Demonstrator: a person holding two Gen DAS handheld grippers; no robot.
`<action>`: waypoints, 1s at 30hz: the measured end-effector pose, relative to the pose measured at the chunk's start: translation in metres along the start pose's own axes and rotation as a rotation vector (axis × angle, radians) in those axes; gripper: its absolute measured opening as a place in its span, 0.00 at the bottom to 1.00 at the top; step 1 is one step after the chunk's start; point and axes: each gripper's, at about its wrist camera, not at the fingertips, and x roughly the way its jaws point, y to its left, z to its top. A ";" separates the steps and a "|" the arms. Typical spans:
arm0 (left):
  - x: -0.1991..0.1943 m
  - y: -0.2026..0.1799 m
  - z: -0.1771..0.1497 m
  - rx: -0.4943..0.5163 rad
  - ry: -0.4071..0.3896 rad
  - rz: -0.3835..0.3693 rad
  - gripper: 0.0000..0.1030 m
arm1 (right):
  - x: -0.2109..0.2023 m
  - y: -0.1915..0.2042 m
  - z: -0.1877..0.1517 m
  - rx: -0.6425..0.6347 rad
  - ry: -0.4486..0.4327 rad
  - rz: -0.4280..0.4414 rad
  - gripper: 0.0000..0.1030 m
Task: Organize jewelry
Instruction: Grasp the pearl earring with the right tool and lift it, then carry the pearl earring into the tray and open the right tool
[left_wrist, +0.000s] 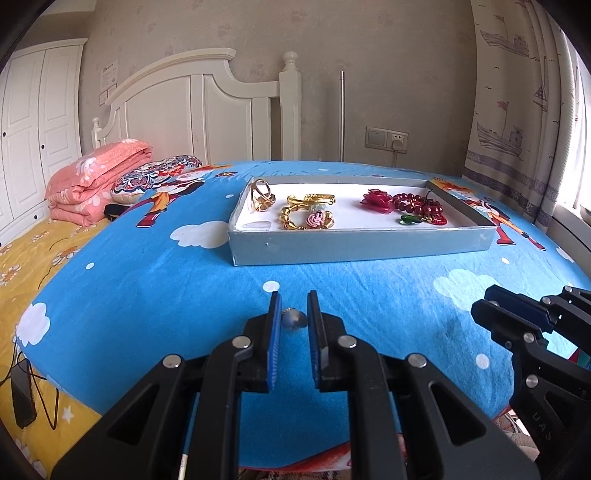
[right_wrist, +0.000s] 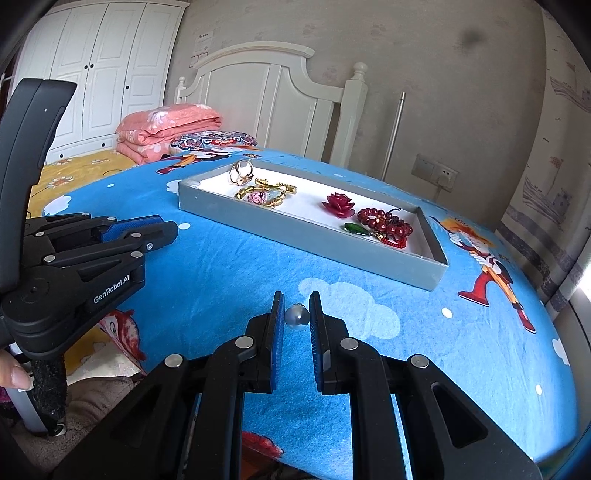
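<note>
A grey shallow tray (left_wrist: 351, 243) (right_wrist: 295, 236) with a white floor lies on the blue cartoon sheet. In it are a gold ring (left_wrist: 260, 195), gold bracelets (left_wrist: 306, 210), a red flower (left_wrist: 376, 201) (right_wrist: 338, 205), a red bead bracelet (left_wrist: 417, 203) and a green pendant (right_wrist: 354, 229). My left gripper (left_wrist: 294, 304) hovers over the sheet in front of the tray, shut on a small grey pearl piece (left_wrist: 294, 319). My right gripper (right_wrist: 297, 302) is likewise shut on a grey pearl (right_wrist: 297, 316). Each gripper shows in the other's view, the right (left_wrist: 487, 301) and the left (right_wrist: 168, 225).
A folded pink quilt (left_wrist: 96, 181) and a patterned pillow (left_wrist: 155, 175) lie at the bed's head by the white headboard (left_wrist: 192, 107). A yellow sheet (left_wrist: 33, 266) lies left of the blue one. A curtain (left_wrist: 517, 110) hangs at the right. A person's thumb (right_wrist: 14, 373) shows low left.
</note>
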 end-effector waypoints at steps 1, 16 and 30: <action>-0.001 -0.001 0.001 0.002 -0.006 0.003 0.13 | 0.000 -0.002 0.002 0.007 -0.004 -0.002 0.12; -0.005 -0.013 0.030 0.025 -0.047 0.018 0.13 | 0.013 -0.018 0.035 0.077 -0.018 -0.038 0.12; 0.036 -0.022 0.083 0.019 0.005 0.023 0.13 | 0.044 -0.043 0.081 0.123 0.000 -0.030 0.12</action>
